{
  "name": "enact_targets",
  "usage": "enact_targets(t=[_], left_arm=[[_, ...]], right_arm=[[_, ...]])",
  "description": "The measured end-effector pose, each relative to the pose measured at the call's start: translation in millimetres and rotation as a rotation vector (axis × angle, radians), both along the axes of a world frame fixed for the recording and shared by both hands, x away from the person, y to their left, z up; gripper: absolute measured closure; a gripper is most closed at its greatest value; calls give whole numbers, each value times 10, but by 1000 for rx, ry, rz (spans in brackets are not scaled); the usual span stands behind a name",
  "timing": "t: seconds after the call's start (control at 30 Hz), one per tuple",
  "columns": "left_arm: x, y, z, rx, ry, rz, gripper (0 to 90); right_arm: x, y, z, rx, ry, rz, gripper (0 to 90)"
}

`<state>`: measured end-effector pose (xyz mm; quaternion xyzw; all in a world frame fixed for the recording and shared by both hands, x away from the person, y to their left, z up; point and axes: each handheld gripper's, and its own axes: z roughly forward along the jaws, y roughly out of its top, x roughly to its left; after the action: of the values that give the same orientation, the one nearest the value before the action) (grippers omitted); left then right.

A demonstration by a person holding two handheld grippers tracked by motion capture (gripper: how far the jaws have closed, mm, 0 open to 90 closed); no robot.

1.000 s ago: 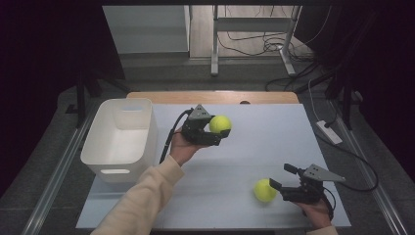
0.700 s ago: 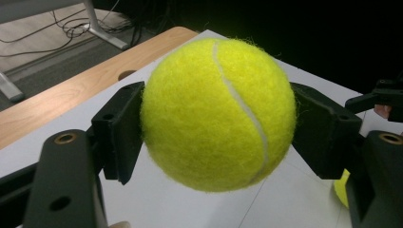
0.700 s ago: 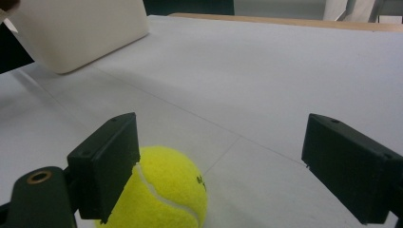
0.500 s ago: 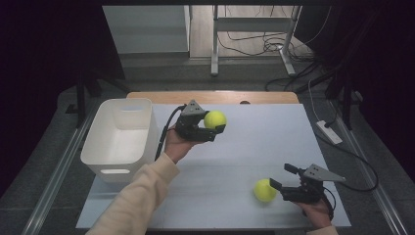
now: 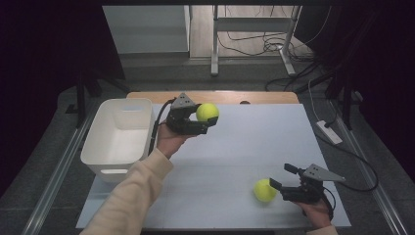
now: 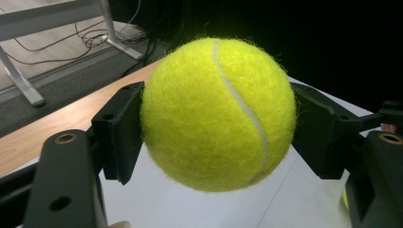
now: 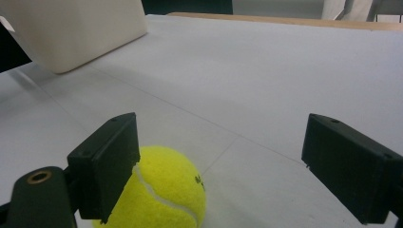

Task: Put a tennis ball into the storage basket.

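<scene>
High view: the left hand-held gripper point(image 5: 208, 117) clamps a fuzzy yellow tennis ball point(image 5: 207, 112) aloft, with the white plastic bin point(image 5: 100, 150) off behind its cable end. Swing it over the bin's hollow before loosening the jaws. The right hand-held gripper point(image 5: 278, 184) rests wide open, a second yellow tennis ball point(image 5: 264, 190) by its near jaw.

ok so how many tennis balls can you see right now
2. One tennis ball is clamped in the left gripper, held above the table beside the white bin. The other ball lies on the table at the open right gripper.
</scene>
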<state>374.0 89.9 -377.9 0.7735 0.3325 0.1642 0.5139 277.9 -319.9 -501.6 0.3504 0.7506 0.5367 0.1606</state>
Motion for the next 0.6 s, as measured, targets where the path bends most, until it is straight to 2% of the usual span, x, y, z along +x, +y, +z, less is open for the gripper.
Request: enact_targets(t=[0.6], left_arm=[[46, 214, 65, -3, -6, 55, 270]], right_arm=[[2, 3, -3, -2, -1, 1, 121]])
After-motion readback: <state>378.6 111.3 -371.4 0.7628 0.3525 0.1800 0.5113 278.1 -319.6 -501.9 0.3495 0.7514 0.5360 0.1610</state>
